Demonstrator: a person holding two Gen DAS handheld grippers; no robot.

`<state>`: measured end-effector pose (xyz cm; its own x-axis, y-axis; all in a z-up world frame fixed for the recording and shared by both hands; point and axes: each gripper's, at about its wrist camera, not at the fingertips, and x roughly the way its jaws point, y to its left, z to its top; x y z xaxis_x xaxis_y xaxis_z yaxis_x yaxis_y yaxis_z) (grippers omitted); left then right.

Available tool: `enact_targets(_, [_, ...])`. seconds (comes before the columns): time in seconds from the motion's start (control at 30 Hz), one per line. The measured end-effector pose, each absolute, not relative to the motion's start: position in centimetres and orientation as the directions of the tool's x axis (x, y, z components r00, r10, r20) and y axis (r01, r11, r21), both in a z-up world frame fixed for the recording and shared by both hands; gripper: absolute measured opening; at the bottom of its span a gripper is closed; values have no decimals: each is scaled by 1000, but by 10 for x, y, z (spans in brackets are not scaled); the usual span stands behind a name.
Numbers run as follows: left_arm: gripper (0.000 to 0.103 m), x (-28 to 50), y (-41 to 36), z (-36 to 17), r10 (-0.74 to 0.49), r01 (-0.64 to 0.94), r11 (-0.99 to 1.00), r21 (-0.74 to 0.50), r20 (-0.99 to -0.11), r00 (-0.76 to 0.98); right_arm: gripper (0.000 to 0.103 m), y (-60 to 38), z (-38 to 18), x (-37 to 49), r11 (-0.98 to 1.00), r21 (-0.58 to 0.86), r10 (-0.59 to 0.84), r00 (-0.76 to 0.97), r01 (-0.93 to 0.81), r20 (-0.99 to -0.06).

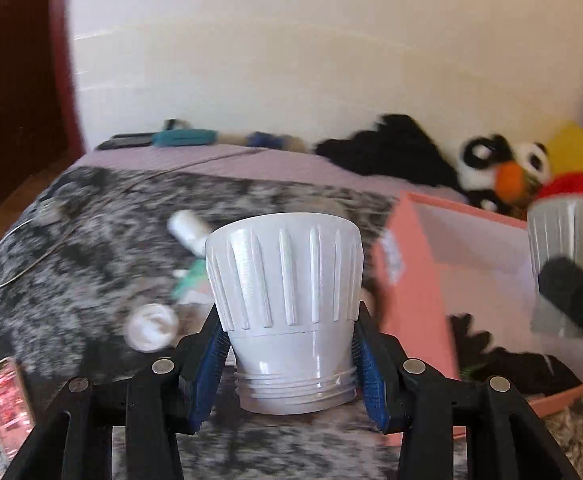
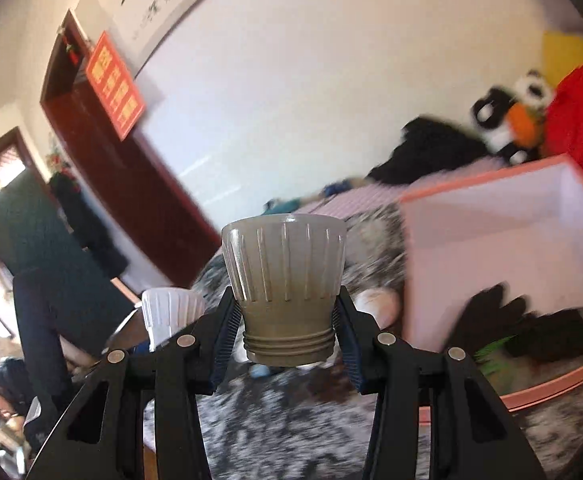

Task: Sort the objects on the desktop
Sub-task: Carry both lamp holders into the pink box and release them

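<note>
On my left, the left gripper (image 1: pixel 291 344) is pinching a white cup (image 1: pixel 285 280), its blue pads (image 1: pixel 211 364) pressing the narrow waist just above the threaded neck, wide end pointing away from me, above the mottled grey cover (image 1: pixel 91 224). Beneath and left of it, a white tube (image 1: pixel 187 228), a round white lid (image 1: pixel 151 326) and a pink packet (image 1: pixel 5 396) are lying loose on that cover. Moving right, the pink box (image 1: pixel 415 280) is sitting open with dark things in its bottom; I cannot tell what they are. On my right, the right gripper (image 2: pixel 287 330) is pinching a grey cup (image 2: pixel 285 276) the same way, near the box's left wall. My worry: both cups are tapering toward the pads, so a jolt could be squeezing one out backward. Both views are blurring, which suggests I am swinging fast; the two cups are travelling close together and could be knocking each other, or clipping the box wall (image 2: pixel 427 280) and tipping it. Releasing from high up, a cup could be bouncing out.
</note>
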<state>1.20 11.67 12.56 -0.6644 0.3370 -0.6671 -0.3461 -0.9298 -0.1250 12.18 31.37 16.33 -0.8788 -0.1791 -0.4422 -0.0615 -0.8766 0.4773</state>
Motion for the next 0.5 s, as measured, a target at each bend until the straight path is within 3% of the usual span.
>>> enact_targets(0.5, [50, 38, 276, 103, 444, -548, -831, -96, -708, -549, 49, 434, 159, 171, -878, 288, 202, -841, -383, -502])
